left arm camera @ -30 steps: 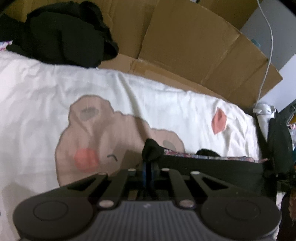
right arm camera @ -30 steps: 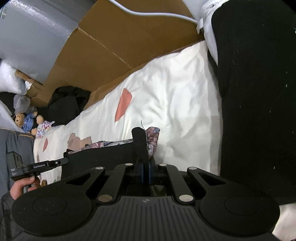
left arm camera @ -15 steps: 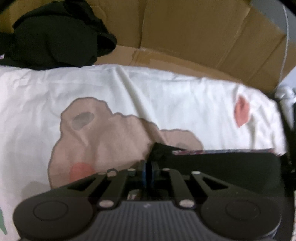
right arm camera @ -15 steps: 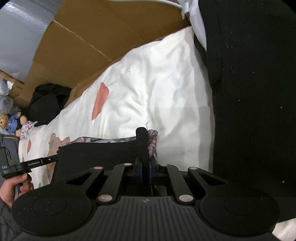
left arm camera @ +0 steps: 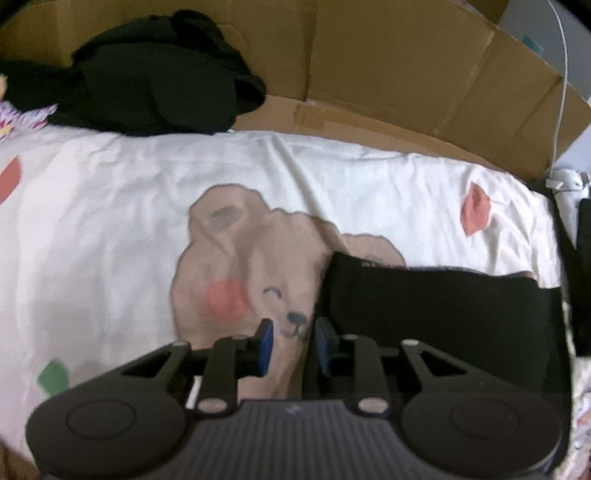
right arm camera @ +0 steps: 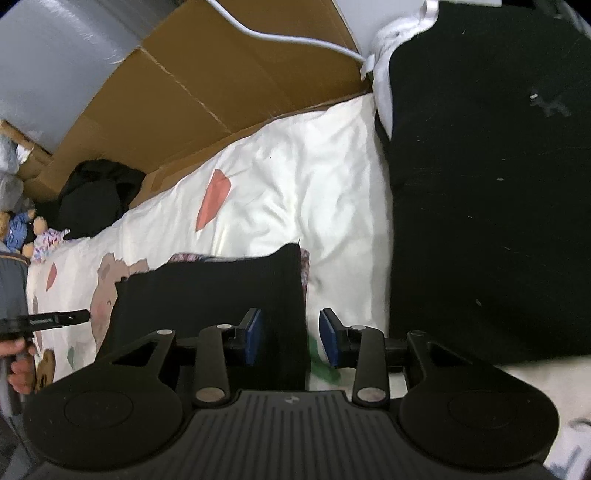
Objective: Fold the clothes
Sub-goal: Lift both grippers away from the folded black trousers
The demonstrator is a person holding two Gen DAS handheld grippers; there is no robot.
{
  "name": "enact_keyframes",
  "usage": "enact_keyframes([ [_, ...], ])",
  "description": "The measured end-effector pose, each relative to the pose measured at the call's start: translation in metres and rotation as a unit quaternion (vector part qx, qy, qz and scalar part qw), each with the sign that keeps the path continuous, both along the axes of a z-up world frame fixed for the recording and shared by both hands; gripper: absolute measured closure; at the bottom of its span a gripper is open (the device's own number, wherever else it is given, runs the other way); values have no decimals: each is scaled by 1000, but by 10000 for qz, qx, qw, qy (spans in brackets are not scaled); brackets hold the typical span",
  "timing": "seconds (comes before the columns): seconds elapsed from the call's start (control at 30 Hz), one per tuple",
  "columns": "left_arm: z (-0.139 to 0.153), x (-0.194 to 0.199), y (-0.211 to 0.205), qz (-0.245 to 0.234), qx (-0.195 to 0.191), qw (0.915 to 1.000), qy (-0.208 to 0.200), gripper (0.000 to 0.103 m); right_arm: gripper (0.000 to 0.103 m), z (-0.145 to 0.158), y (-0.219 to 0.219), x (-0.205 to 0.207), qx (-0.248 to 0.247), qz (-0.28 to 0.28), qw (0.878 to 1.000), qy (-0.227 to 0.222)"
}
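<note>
A folded black garment (left arm camera: 436, 314) with a patterned lining at its far edge lies flat on the white bear-print bed sheet (left arm camera: 110, 221). My left gripper (left arm camera: 294, 343) hovers just off the garment's left edge. Its jaws are opening, with only the sheet showing between the blue pads (left arm camera: 266, 343). In the right wrist view the same black garment (right arm camera: 207, 295) lies below my right gripper (right arm camera: 291, 338). Those jaws are opening too. The garment's right edge runs under the gap, and the pads (right arm camera: 330, 338) do not press on it. The left gripper (right arm camera: 59, 319) and the hand holding it show at far left.
A heap of black clothes (left arm camera: 147, 85) sits at the sheet's far left, against flattened cardboard (left arm camera: 369, 74). A large black cloth (right arm camera: 480, 184) covers the right side of the bed. A white cable (right arm camera: 277, 33) crosses the cardboard. Stuffed toys (right arm camera: 22, 229) lie at far left.
Both grippers were shut on the black garment's far corners; both have let go, opened and lifted. The garment now lies flat on the sheet.
</note>
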State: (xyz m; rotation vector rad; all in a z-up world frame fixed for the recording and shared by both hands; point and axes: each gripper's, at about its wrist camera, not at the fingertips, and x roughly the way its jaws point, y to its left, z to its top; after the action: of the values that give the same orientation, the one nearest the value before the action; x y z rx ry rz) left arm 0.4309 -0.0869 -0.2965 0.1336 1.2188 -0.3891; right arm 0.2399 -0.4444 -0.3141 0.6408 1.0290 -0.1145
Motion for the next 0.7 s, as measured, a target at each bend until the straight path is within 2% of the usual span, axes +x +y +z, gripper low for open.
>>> enact_keyframes([
  [0.2, 32, -34, 15, -114, -52, 9999, -14, 76, 64, 30, 16, -32, -186, -104, 9998, 10],
  [0.4, 52, -73, 33, -147, -73, 9998, -77, 74, 64, 49, 38, -63, -374, -239, 9990, -51],
  [0.6, 75, -101, 44, -207, -66, 9997, -101, 67, 64, 70, 56, -88, -559, -256, 9981, -73],
  [0.7, 97, -114, 48, -357, -56, 9993, -116, 65, 64, 84, 60, -96, -698, -244, 9972, -98],
])
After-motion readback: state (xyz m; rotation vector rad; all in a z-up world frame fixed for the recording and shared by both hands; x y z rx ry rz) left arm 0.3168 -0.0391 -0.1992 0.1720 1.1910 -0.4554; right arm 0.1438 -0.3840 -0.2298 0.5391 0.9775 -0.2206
